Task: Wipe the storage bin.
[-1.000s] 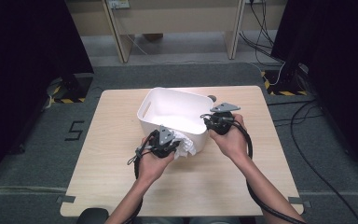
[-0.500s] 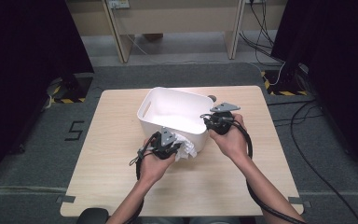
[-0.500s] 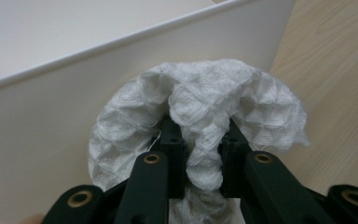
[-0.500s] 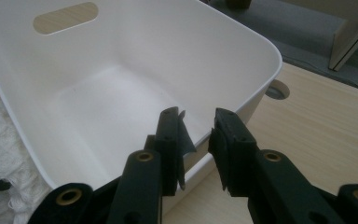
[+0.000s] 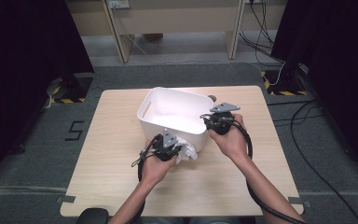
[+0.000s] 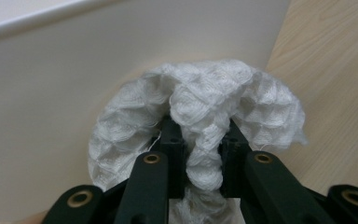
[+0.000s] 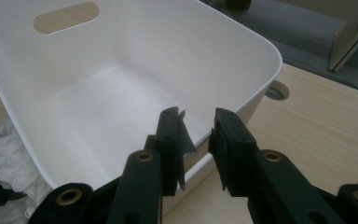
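Observation:
A white plastic bin (image 5: 168, 133) stands at the middle of the wooden table (image 5: 121, 177), its inside bare. A crumpled white waffle-weave cloth (image 5: 187, 151) lies against the bin's near outer wall. My left gripper (image 5: 179, 147) is shut on a fold of that cloth (image 6: 205, 102), right up against the bin wall (image 6: 51, 93). My right gripper (image 5: 213, 122) sits at the bin's near right corner. In the right gripper view its jaws (image 7: 199, 126) straddle the bin's rim (image 7: 261, 46), one inside and one outside, shut on it. The cloth (image 7: 4, 154) shows at the lower left there.
A round cable hole (image 5: 211, 98) sits in the table just behind the bin's right corner. Wooden desk legs (image 5: 116, 32) and cables (image 5: 307, 121) are on the floor beyond the table. Bare tabletop lies left, right and in front of the bin.

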Demonstrator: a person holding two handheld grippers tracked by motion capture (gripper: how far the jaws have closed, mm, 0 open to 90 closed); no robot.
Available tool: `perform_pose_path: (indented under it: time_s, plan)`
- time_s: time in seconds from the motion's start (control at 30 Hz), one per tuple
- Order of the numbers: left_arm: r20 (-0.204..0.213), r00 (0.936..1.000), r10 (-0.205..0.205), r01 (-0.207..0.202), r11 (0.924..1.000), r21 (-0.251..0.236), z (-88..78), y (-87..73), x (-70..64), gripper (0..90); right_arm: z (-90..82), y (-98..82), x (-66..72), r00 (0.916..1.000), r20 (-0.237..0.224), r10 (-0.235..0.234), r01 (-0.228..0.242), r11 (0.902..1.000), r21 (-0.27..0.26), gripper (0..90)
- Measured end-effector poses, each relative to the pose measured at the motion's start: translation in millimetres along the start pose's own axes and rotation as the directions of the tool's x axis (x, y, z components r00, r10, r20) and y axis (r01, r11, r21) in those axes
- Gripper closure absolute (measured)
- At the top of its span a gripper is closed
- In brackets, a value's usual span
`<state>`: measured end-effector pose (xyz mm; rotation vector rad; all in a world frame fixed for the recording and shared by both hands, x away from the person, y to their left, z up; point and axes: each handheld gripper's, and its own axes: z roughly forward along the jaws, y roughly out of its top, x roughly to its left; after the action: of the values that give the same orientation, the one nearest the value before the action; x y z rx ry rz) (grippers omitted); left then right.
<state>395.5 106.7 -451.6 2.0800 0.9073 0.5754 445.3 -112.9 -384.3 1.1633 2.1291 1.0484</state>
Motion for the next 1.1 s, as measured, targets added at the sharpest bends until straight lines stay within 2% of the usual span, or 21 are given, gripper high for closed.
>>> perform_pose_path:
  time_s: [1.1]
  plan:
    - [0.007, 1.0, 0.004, -0.005, 0.9988, 0.049, 13.3, -9.8, -1.9, 76.3, 0.4, -0.4, 1.2, 1.0, 0.006, -0.002, 0.002, 1.0, -0.008, 72.6]
